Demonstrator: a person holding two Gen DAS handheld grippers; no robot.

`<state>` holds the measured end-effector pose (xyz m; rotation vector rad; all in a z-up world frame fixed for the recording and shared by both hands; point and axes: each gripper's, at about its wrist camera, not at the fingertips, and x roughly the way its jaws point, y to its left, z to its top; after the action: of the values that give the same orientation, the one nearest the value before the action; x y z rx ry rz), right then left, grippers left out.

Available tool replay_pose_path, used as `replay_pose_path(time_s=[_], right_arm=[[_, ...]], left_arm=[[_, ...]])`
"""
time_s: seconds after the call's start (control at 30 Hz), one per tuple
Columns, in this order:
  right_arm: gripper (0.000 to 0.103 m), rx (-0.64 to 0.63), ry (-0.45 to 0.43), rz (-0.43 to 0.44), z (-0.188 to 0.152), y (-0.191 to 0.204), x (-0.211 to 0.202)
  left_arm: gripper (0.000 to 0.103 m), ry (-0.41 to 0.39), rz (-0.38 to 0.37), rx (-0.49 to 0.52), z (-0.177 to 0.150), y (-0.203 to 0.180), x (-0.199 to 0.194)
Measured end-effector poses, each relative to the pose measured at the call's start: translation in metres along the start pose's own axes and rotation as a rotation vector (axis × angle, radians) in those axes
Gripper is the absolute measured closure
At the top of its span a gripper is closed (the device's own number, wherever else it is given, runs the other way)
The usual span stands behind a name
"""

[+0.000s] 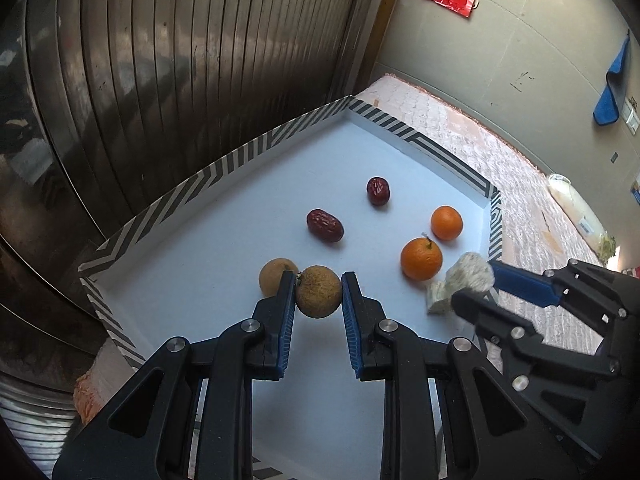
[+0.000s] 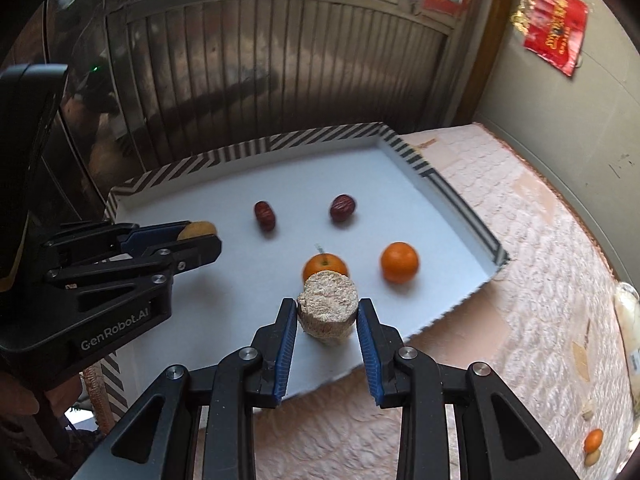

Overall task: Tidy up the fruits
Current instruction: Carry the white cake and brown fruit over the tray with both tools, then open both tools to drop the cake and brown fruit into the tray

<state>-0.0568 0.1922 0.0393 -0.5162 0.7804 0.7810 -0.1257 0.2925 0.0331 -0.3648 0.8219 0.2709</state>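
Clamped in the left tool (image 1: 319,292), a brown longan (image 1: 319,291) hangs just above the white tray (image 1: 224,280) beside its twin (image 1: 273,276), while the right tool (image 2: 327,312) grips a pale corn-cob chunk (image 2: 327,308) near the oranges (image 2: 399,262); lower each gently beside its like before parting the fingers.

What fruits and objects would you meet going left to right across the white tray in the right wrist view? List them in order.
Brown longan in the left gripper → left red date → right red date → right orange.
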Motion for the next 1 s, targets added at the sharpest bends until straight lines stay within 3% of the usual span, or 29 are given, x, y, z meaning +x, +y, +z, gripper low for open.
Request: replay_pose_path(time_s=[1.0], right_arm=[[0.073, -0.065, 0.064, 0.072, -0.002, 0.018, 0.022]], left_arm=[[0.081, -0.020, 0.050, 0.009, 0.002, -0.002, 0.002]])
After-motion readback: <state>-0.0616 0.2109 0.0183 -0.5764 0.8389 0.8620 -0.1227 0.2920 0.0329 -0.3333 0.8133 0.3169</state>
